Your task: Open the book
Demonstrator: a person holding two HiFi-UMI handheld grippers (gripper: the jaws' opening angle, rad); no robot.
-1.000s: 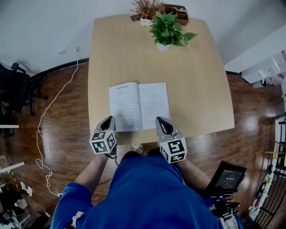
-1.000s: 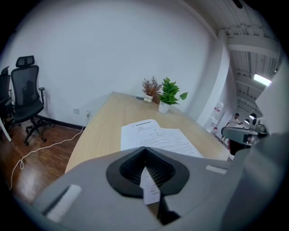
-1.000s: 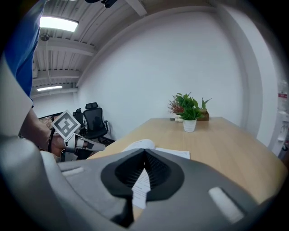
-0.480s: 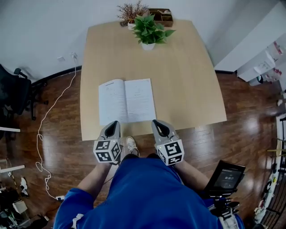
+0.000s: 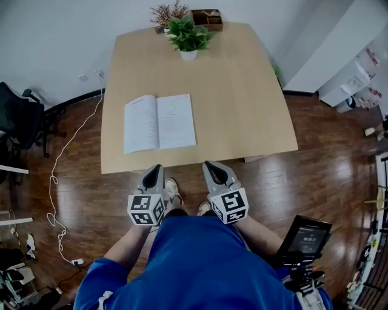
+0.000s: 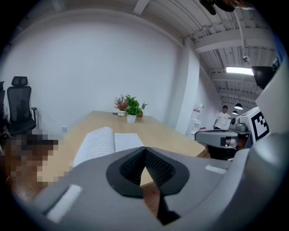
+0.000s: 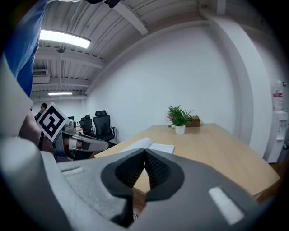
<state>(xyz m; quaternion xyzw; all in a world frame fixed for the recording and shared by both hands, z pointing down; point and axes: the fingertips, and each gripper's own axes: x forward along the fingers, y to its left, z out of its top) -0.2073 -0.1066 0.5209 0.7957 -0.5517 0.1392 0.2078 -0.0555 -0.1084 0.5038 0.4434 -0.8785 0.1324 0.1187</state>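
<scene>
The book [image 5: 159, 122] lies open and flat on the wooden table [image 5: 242, 91], near its front left edge, white pages up. It shows too in the left gripper view as the book [image 6: 108, 140] and in the right gripper view as the book [image 7: 151, 146]. Both grippers hang off the table, over the floor in front of the person. My left gripper [image 5: 153, 171] is shut with nothing in it; its pads meet at the left gripper [image 6: 145, 149]. My right gripper [image 5: 210, 166] is shut and empty as well, jaws meeting at the right gripper [image 7: 144, 152].
A potted green plant [image 5: 187, 37], a dried bouquet [image 5: 162, 13] and a small wooden box [image 5: 207, 18] stand at the table's far edge. A white cable [image 5: 60, 175] runs over the floor at the left, near a black office chair [image 5: 18, 118]. A tablet on a stand [image 5: 309, 237] is at the right.
Both grippers have pulled back from the table's front edge and now hang over the floor. The book stays open where it lay.
</scene>
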